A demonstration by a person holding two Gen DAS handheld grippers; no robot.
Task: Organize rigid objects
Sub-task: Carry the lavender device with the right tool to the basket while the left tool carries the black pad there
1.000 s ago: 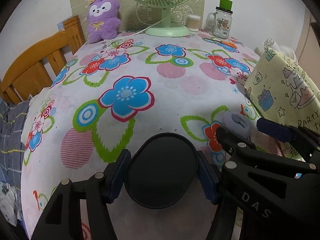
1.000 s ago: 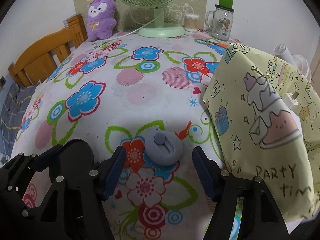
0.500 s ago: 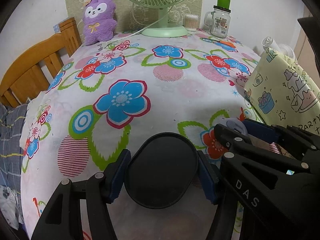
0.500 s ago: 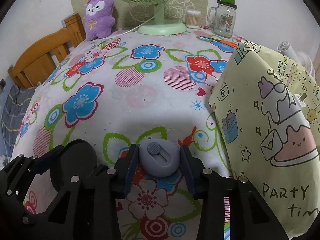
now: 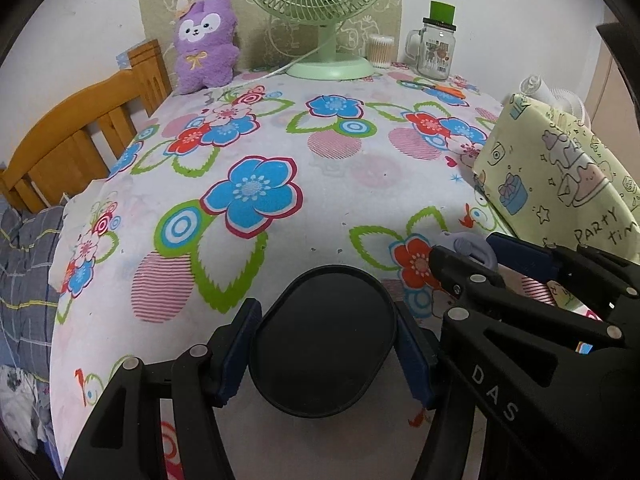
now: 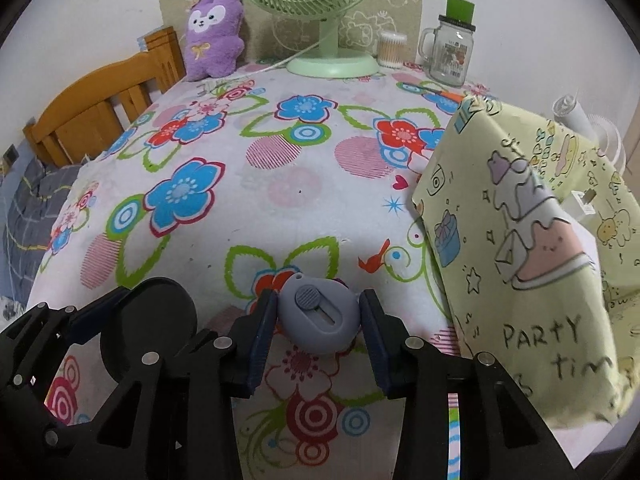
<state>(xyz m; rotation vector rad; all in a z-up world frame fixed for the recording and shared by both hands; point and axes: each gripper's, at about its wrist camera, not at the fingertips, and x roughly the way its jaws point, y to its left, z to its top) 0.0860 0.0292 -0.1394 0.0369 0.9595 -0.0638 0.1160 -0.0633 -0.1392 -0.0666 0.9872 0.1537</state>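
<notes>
My left gripper is shut on a black oval tray and holds it just above the flowered tablecloth near the front edge. The tray also shows at the left of the right wrist view. My right gripper is shut on a small round grey cutter with a slider, held just above the cloth. The cutter peeks out in the left wrist view between the right gripper's fingers.
A yellow cartoon gift bag stands at the right. At the back stand a green fan, a purple plush, a glass mug jar and cotton swabs. A wooden chair is at the left.
My right gripper has closed around the grey cutter and taken hold of it. The left gripper still holds the black tray in about the same place.
</notes>
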